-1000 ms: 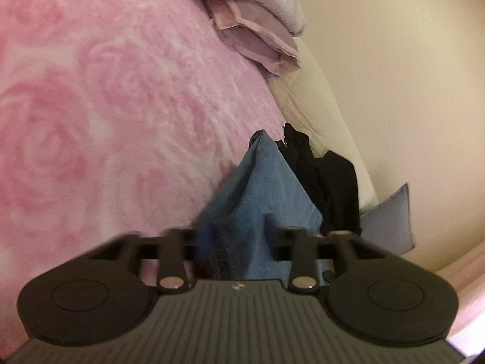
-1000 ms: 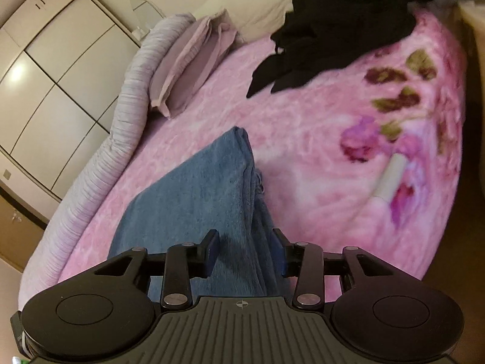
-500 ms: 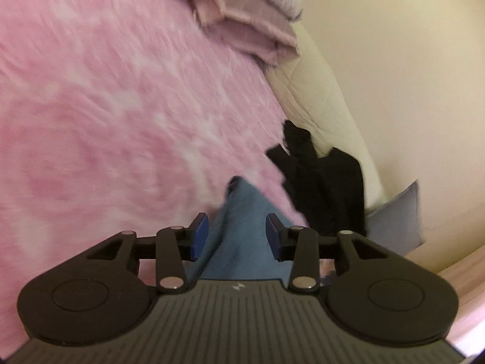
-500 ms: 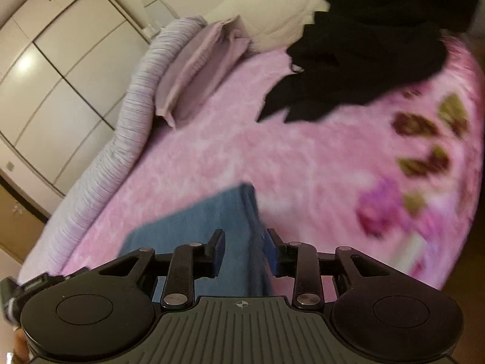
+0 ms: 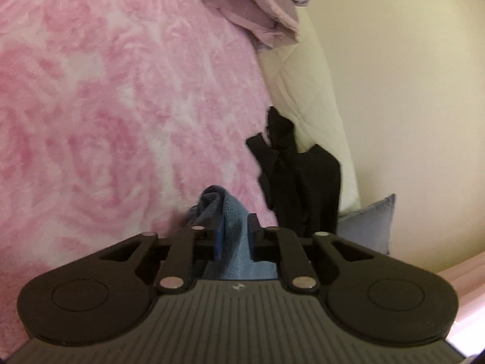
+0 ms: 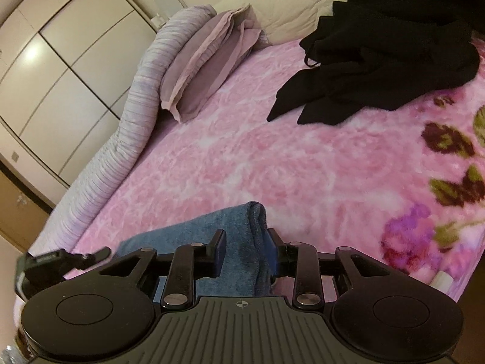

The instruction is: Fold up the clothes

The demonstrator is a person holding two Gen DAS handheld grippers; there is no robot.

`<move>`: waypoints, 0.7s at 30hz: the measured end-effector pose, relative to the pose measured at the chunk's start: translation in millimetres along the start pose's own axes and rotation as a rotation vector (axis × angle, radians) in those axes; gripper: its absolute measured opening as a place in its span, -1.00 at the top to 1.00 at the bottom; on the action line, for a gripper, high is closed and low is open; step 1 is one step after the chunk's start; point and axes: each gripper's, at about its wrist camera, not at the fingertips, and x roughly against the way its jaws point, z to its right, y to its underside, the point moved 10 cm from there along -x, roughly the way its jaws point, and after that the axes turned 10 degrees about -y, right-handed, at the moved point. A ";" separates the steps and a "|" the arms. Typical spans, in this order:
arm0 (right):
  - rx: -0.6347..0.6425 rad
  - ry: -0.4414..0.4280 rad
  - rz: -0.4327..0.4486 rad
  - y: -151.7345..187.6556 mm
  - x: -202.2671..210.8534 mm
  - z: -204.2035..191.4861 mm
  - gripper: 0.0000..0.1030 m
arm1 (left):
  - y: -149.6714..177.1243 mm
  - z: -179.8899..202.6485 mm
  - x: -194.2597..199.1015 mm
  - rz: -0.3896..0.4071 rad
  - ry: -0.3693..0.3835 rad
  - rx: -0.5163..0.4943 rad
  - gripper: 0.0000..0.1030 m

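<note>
Two pads of the left gripper (image 5: 233, 232) have just been closing on a bunched fold of the blue terry-cloth garment (image 5: 233, 212), pinching it above the pink rose-patterned fleece blanket (image 5: 106, 106); a crumpled black garment (image 5: 298, 176) lies to the far right. From the right wrist, the right gripper (image 6: 245, 250) stands partly parted, its jaws clamping the blue cloth's thick folded edge (image 6: 242, 221), with the left gripper (image 6: 60, 261) at near left.
</note>
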 end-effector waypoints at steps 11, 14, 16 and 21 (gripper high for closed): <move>0.040 0.048 -0.037 7.9 -14.2 8.3 0.38 | 4.4 18.1 -8.1 0.099 -0.122 -0.341 0.99; 0.047 0.061 -0.041 9.7 -16.6 11.1 0.39 | 8.0 18.4 -11.3 0.115 -0.152 -0.384 1.00; 0.057 0.059 -0.037 8.3 -15.5 8.4 0.39 | 7.3 17.2 -10.4 0.111 -0.141 -0.360 0.99; 0.098 0.075 -0.005 -1.6 -15.1 1.9 0.39 | 7.4 18.2 -10.5 0.113 -0.139 -0.359 0.99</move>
